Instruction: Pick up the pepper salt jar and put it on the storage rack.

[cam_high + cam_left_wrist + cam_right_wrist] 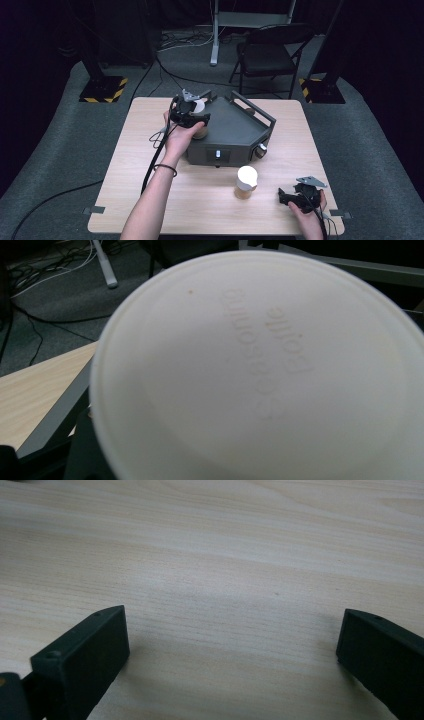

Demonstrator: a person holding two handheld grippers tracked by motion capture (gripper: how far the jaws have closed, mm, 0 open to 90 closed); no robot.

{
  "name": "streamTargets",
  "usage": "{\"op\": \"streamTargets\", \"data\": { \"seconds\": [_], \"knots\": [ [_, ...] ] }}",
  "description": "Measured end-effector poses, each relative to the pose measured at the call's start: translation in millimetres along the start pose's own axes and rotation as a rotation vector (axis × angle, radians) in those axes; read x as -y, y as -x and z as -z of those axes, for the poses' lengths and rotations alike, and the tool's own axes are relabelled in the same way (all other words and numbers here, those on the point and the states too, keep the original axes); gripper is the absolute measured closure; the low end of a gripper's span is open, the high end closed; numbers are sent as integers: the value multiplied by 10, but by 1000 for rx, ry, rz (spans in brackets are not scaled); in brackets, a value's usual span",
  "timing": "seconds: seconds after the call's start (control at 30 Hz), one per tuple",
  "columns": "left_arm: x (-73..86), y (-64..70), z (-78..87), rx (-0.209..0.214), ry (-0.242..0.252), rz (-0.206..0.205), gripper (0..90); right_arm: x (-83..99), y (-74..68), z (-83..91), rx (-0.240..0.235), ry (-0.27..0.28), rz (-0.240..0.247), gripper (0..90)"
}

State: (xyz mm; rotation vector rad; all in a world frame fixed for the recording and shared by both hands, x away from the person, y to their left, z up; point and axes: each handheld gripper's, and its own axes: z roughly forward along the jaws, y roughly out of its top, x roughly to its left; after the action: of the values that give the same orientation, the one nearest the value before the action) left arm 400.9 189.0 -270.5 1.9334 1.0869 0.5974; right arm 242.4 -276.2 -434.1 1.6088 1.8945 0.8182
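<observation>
left gripper (pixel 192 111): being held over the near-left corner of the grey tray-box (pixel 235 131), hand wrapped round it; a white-lidded jar (pixel 199 106) is sitting right at its front. Looks like it is gripping that jar, but the jaws are hidden behind the lid, so clenched or not cannot be told.
jar at left gripper: white lid (pixel 260 370) is facing the left gripper view's camera from very close, so the jar is probably being tilted or carried lid-first toward or off the box. A brownish body is showing just below the hand in the high view.
lid writing: embossed, reading sideways, "Bottle" plus a second longer word too soft to read for sure.
right gripper (pixel 295 196): resting low at the near-right of the table (pixel 150 200), jaws standing wide apart with bare wood grain between them, holding nothing. Judged to be parked while the left hand is working.
second jar (pixel 246 182): standing upright on the table, white lid, amber contents, just in front of the box and near the right gripper; likely waiting for its turn.
tray-box: sitting mid-table, a rail along its far right edge, a small white tag (pixel 218 154) and a knob (pixel 260 150) on the front face; tag is too small to read.
background: folding chair (pixel 270 50) standing well behind the table.
</observation>
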Motion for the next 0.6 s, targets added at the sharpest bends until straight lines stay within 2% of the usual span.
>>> {"op": "streamTargets", "data": {
  "seconds": [0.27,0.4,0.6],
  "knots": [
    [-30,-10,-21,5,-11,10,348,0,3,-2,-1,1,2,0],
    [-71,-9,-22,3,-28,20,279,-1,2,-2,-1,0,2,0],
    [-44,-43,54,0,-10,37,201,0,3,-2,-1,1,2,0]
  ]
}}
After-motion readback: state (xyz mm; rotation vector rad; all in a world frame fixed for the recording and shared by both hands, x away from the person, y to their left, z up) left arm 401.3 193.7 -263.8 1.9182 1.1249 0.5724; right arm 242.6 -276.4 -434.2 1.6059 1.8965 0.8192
